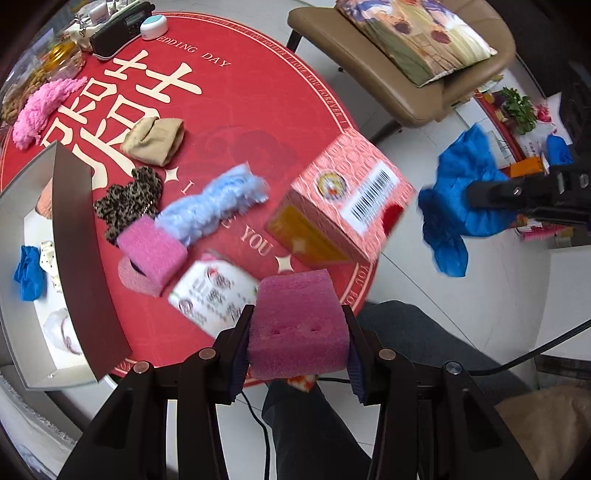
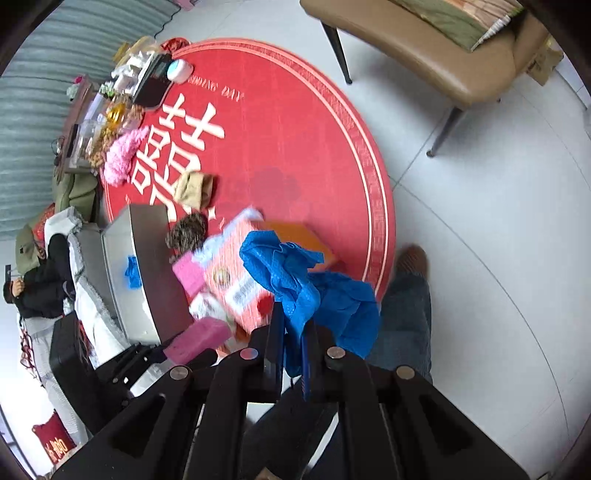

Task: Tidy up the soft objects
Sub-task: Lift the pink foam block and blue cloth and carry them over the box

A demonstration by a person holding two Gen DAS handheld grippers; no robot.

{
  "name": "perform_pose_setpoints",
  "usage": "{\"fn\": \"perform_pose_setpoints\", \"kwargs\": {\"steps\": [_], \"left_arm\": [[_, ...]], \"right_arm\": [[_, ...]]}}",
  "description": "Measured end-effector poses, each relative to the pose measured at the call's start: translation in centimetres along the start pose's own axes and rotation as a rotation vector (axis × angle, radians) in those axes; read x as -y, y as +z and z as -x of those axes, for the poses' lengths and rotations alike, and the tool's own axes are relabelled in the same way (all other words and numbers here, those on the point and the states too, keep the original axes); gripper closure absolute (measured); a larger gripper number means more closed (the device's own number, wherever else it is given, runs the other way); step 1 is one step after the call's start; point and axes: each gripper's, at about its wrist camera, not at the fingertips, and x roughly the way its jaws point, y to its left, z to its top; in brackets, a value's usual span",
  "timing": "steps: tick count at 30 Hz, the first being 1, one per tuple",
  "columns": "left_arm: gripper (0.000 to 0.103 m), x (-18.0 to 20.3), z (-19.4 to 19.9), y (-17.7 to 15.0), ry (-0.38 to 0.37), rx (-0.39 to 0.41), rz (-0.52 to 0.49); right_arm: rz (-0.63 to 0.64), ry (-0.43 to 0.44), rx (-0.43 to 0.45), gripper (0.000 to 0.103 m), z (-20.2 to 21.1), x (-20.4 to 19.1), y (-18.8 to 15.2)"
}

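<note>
My pink patterned cardboard box (image 1: 347,195) is smeared by motion blur, print unreadable; the grey open bin's (image 1: 70,236) wall hides most of what's inside.

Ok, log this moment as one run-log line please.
left gripper: shut on pink sponge | right gripper: shut on blue cloth | both over red mat edge

We take this for a home living room: beyond the fingers stands a round red wedding-themed bench (image 1: 258,110), with a tan leather-look chair (image 1: 388,74) bearing a printed cushion (image 1: 417,33) on white floor tiles (image 2: 498,221).
</note>
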Motion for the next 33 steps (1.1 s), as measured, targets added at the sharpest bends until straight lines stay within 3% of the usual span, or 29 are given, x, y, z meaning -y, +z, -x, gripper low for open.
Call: {"fn": "perform_pose_setpoints", "kwargs": {"steps": [6,17,27,33], "left_arm": [[0.058,0.4,1.4,-3.3,0.009,0.045,0.008],[0.058,-0.5,2.4,-10.1,0.094,0.085,0.261],[0.058,-3.0,5.9,-15.7,0.140,0.154,0.472],[0.058,-7.6,7.7,-16.4,0.167,0.184,0.482]], "right_arm": [[0.128,-0.026,-0.076,0.095,-1.0,-2.0,-2.7],[0.508,-0.068,-0.120,0.095,-1.6,-7.1,-9.0],[0.645,-0.044,-0.181,0.095,-1.9,-11.5,-12.0],[0.653,-0.028,-0.157,0.095,-3.9,-16.8,-11.4]]}}
